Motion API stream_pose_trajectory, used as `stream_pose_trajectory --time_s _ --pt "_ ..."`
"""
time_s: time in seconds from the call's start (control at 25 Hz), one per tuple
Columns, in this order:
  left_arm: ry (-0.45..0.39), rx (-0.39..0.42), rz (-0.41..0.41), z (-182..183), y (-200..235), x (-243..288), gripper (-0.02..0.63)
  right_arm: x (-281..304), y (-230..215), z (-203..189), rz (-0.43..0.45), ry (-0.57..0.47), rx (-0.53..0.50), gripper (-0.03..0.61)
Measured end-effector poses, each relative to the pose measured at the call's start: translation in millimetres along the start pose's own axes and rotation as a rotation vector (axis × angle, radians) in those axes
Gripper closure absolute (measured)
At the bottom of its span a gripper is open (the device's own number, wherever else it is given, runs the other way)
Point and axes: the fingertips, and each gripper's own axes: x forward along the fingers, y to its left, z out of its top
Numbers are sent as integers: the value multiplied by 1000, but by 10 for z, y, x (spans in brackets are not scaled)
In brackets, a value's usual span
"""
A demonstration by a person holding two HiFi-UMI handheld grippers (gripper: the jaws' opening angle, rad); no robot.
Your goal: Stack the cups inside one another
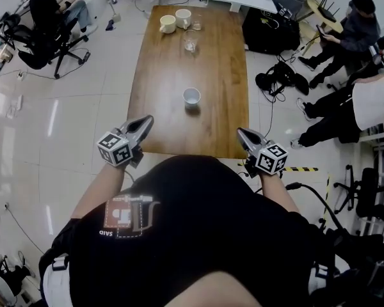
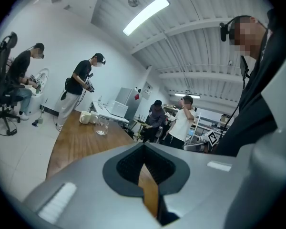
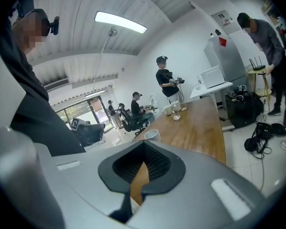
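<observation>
A long wooden table (image 1: 217, 107) stands on a glossy pale tiled floor (image 1: 64, 139), in a workroom with seated people on both sides and black bags (image 1: 269, 31) on the floor by the table's right edge. A white cup (image 1: 191, 96) stands upright and alone near the middle of the table, and its inside looks bare. At the far end two cream mugs (image 1: 168, 23) stand side by side, with a clear glass (image 1: 190, 44) just in front of them; what they hold cannot be made out.

The left tool (image 1: 147, 121) and the right tool (image 1: 242, 133) hover at the near edge, well apart from the cup. Each has its jaws pressed together on nothing.

The right gripper view catches the white cup (image 3: 152, 135) just past the tool. The left gripper view shows only the mugs (image 2: 85, 118) and the glass (image 2: 102, 126), plus a standing person (image 2: 81, 87) and a ceiling strip light (image 2: 146, 14).
</observation>
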Motion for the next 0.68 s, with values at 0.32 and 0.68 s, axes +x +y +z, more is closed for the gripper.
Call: stream_pose_trajectory --time_s 0.32,0.68 --pt "-7 1 26 18 83 -147 612 113 43 31 21 22 -24 566" --pt "-16 2 40 45 109 -203 612 177 48 2 31 37 -35 566"
